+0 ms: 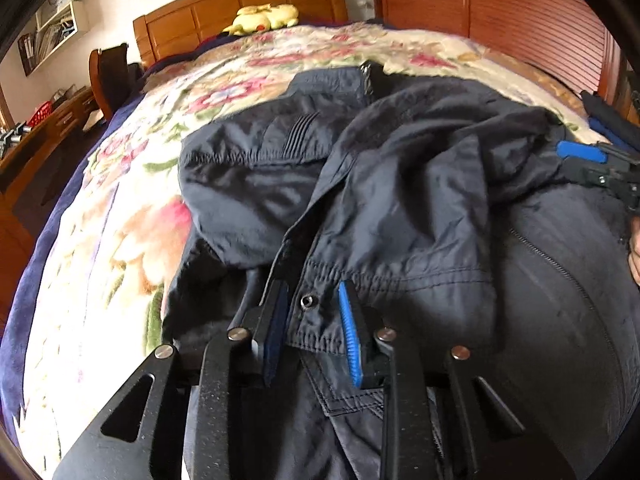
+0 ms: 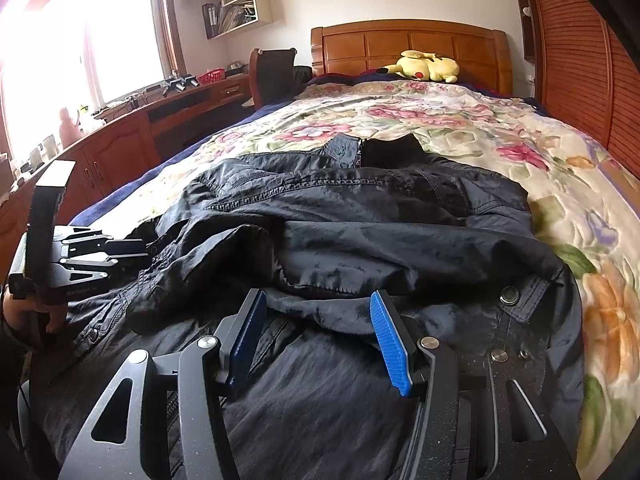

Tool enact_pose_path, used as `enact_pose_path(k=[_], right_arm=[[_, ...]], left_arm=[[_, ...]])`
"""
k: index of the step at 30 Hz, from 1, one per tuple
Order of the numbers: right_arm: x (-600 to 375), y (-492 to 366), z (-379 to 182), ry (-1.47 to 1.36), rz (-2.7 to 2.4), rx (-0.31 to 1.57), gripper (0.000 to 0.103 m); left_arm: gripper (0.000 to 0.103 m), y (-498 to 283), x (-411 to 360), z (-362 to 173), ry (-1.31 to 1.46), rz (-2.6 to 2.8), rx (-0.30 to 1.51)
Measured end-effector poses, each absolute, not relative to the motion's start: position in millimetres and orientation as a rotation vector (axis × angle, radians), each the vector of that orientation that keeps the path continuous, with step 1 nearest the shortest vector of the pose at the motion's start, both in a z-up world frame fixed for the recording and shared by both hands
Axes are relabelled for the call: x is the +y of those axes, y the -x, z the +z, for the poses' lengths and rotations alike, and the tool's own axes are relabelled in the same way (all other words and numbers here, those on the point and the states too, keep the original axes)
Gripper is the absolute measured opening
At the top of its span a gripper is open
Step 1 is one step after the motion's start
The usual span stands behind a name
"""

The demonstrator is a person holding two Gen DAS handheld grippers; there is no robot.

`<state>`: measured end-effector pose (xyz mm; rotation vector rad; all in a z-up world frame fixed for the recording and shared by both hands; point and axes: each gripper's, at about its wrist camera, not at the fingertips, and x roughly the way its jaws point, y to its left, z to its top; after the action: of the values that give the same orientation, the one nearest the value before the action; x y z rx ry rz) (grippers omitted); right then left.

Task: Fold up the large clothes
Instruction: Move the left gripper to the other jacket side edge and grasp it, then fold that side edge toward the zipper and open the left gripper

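Dark jacket (image 2: 360, 216) lies crumpled across the floral bedspread (image 2: 460, 120), filling the frame centre. Left gripper (image 1: 316, 316): jaws spread, snap hem lying between them. Right gripper (image 2: 320, 328): jaws spread, a fabric fold between.

A yellow plush toy (image 2: 426, 66) lies by the wooden headboard (image 2: 408, 44) on the floral blanket (image 2: 460, 120)

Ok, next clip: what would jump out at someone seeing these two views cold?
A rumpled dark jacket sprawls across the near end of a bed covered by a floral blanket. A yellow plush lies at the wooden headboard. Both hand-held grippers sit over the jacket's near edge: the left hand-held gripper straddles a snap-button hem, and the right hand-held gripper is open over bunched fabric.
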<state>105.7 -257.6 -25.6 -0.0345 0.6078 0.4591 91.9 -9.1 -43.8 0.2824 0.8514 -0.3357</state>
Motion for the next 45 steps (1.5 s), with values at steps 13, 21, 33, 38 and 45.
enact_pose_path(k=[13,21,33,38,45], right_arm=[[-255,-107,-27,0.053,0.467,0.611,0.056],[-254,-106,-28,0.053,0.466,0.613,0.056],[-255,-106,-28,0.053,0.468,0.616,0.056],[-254,-106,-29,0.055,0.467,0.617,0.056],[-253,-107,-30,0.057,0.470,0.621,0.056]], left_arm=[[0.047,-101,6,-49,-0.249,-0.318,0.893],[0.047,-114,5,-62,-0.230,-0.342,0.972],[0.025,-103,-1,-60,-0.271,-0.369,0.937],[0.008,-92,-11,-54,-0.364,-0.339,0.867],[0.006,-85,-1,-43,-0.367,-0.328,0.817]])
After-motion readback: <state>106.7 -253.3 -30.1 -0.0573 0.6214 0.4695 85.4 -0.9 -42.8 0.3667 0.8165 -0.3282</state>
